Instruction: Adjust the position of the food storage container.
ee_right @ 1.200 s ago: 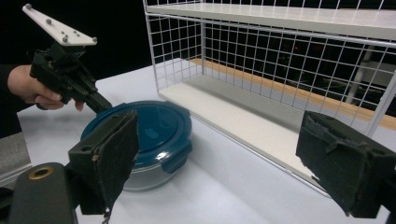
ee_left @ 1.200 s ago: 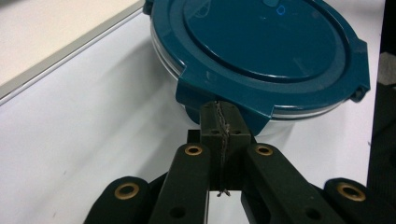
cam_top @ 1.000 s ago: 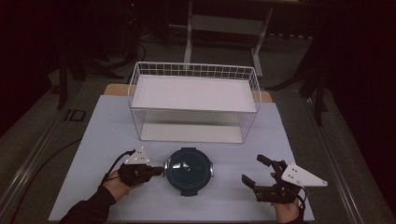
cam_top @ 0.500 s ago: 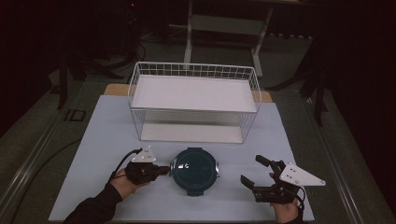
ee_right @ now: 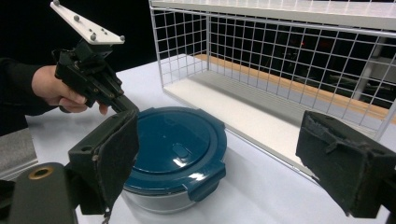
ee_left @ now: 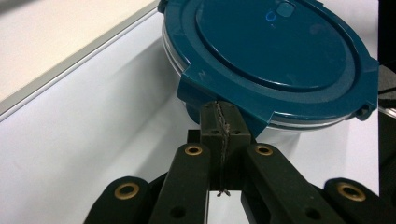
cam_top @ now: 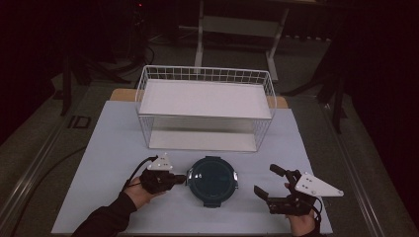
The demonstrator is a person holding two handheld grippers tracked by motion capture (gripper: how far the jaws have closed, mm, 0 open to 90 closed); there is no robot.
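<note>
Teal plastic catches the light on the lid (cam_top: 212, 177) of the round container (ee_right: 173, 186), which sits on the bench (cam_top: 108, 148) just in front of the wire basket (cam_top: 207, 106), between our two hands. Our left gripper (cam_top: 174, 178) is clenched with its jaws pressed flat together and nothing visibly between them; in the left gripper view the closed tips (ee_left: 219, 122) sit right against the container's near clip tab (ee_left: 224, 95), at or just under its edge. Our right gripper (cam_top: 271, 183) stands wide open, well apart from the container on its other side, jaws spread and holding nothing. We judge the step in hand to be working that tab loose, or nudging the container by it, with the closed tips. To do it well, we keep the tips centred on the tab instead of sliding off toward its corners, and we push or lever slowly, because the container looks light and is likely to skate across the smooth bench. We would bring the right gripper in to steady the far rim, closing on the opposite tab (ee_right: 205, 183) or bracing the glass wall below the lid, so the force from the left has something to work against. We cannot tell whether the tab is already unlatched, so we watch the gap under the lid as we press.
</note>
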